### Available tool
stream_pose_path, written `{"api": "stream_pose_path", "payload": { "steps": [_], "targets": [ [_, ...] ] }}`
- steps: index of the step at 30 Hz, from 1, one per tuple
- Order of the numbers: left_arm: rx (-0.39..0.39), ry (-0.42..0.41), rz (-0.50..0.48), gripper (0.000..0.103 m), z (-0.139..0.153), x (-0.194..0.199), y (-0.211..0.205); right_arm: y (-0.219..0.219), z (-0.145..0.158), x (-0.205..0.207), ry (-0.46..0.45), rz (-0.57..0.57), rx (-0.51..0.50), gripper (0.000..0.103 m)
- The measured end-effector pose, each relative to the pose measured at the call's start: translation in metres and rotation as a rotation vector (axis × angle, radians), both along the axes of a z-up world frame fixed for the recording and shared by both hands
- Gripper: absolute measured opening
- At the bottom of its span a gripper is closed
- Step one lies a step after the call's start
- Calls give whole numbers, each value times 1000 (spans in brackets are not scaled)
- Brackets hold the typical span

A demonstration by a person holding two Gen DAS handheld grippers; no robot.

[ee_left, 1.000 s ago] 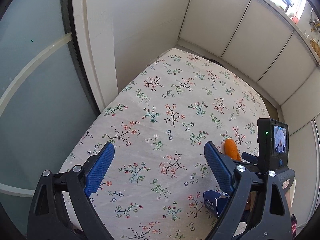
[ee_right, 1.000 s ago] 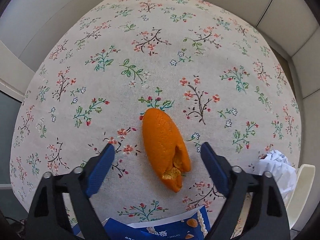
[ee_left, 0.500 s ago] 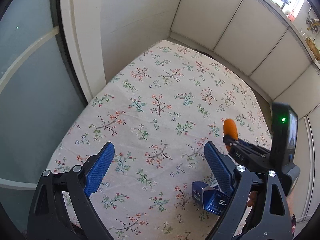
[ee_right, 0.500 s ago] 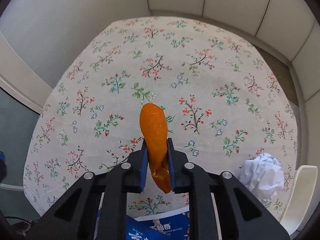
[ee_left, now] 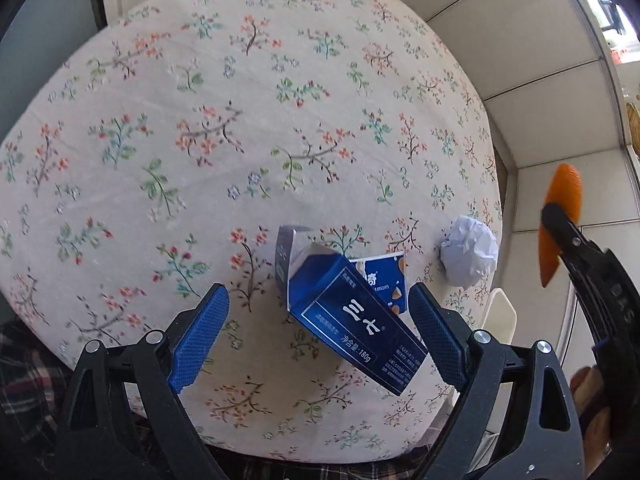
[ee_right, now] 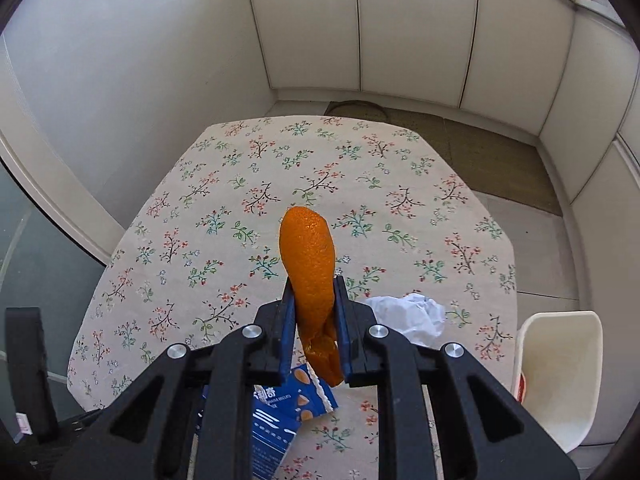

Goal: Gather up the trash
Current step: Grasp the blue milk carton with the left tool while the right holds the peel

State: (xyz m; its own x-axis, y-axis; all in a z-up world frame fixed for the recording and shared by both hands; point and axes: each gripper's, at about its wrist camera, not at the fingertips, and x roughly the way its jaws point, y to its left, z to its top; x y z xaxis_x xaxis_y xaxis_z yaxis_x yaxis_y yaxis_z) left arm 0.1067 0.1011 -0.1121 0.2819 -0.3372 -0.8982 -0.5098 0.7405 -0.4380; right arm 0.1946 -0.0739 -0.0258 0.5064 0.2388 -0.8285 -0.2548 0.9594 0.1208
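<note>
Aloft, the right gripper point(ee_right: 314, 320) pinches an orange peel point(ee_right: 308, 264) by its lower half; a loose hold could drop it short of the white bin point(ee_right: 560, 376) to its right. The left gripper point(ee_left: 316, 332) gapes empty over a blue carton point(ee_left: 352, 320), crumpled paper point(ee_left: 470, 250) just beyond its right finger.

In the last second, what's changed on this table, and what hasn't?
The right gripper closed on the orange peel and lifted it off the floral tablecloth. The left gripper, jaws open, swung down over the blue box, which now sits between its fingers, untouched. The box, the crumpled paper ball and the white bin stayed where they were.
</note>
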Motion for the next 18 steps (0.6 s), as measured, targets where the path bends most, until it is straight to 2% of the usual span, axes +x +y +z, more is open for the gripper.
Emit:
{"api": "stream_pose_path", "payload": {
  "steps": [4,6,7,9,10,11,18],
  "targets": [
    [-43,65,28,87,-21,0,-13,-19,6,-10,-11,-12,-4,18],
    [-49,81,21,83,-26,2,-20,-29,6,-13,-9,-19,-7,18],
    [-43,78,10,78,-26,3,-24,-33,7,-14,-8,-23,-8,18],
    [-40,59,-27,52,-24,6,-31,-42,7,-17,-5,-28,-5,18],
    [-37,46,-41,47,-22,7,-33,-45,8,-19,-6,-29,-2,18],
    [-37,24,-51,38,-19,8,-34,-48,9,-21,-7,-29,0,18],
    [-7,-85,-94,38,0,18,-39,-63,20,-29,-27,-45,48,18]
  ]
}}
